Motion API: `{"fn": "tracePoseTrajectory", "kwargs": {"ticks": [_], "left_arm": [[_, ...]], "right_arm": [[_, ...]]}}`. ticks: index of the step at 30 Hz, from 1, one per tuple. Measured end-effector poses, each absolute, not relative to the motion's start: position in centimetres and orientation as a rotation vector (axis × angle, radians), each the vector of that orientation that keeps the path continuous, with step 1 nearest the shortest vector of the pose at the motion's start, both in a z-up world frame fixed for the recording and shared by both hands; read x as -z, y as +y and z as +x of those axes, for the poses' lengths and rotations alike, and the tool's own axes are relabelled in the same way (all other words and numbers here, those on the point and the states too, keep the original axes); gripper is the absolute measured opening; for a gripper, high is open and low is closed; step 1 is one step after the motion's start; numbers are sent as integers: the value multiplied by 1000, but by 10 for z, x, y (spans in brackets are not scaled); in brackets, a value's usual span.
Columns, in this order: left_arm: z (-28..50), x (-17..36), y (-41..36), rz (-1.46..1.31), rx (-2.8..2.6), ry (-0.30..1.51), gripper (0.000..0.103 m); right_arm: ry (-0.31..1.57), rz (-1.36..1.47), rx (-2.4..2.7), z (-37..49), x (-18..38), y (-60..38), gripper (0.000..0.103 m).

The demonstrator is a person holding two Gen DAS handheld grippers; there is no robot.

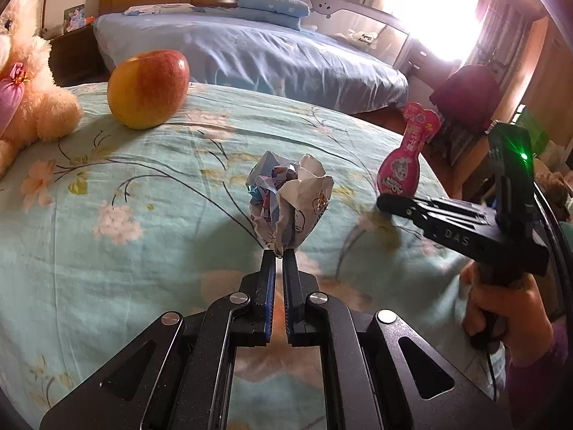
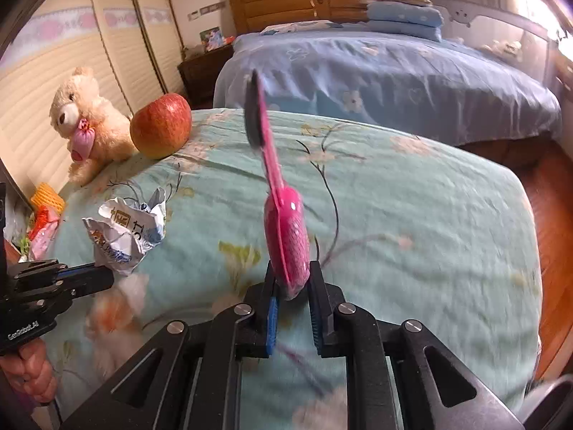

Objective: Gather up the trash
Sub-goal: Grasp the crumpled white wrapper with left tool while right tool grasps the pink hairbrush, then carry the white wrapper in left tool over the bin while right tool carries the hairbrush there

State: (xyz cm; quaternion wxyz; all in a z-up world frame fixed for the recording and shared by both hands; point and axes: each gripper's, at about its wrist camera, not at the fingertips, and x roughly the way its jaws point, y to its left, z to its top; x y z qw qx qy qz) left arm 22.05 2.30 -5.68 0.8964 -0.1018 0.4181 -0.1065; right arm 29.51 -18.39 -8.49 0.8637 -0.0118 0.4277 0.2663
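a bed (image 1: 107, 186) with a pale green flowered cover carries an apple (image 1: 148, 87) and a cream teddy bear (image 2: 86, 122), in a bedroom with a second, blue-covered bed (image 1: 250, 50) and a bright window (image 1: 433, 10) behind. only the right wrist view shows the ribbed wardrobe doors (image 2: 46, 82) and a heap of wrappers (image 2: 43, 222) past the bed's edge. the left hand-held gripper (image 1: 278, 251), nearly closed, pinches a crumpled paper wrapper (image 1: 290, 202) above the cover; the right hand-held gripper (image 2: 292, 279) clamps a pink bottle-shaped packet (image 2: 286, 236).
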Motion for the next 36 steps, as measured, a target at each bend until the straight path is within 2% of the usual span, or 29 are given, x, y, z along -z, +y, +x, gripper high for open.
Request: {"fn": "tracePoseTrajectory", "kwargs": {"ticks": [14,36], "left_arm": [[185,48,-16,-204,314,856,4],[151,39,-90,-105,418,859,4]], "right_arm": [[886,130,-529,213,76,-220,14],[860,241,-392,148,79,-278,14]]}}
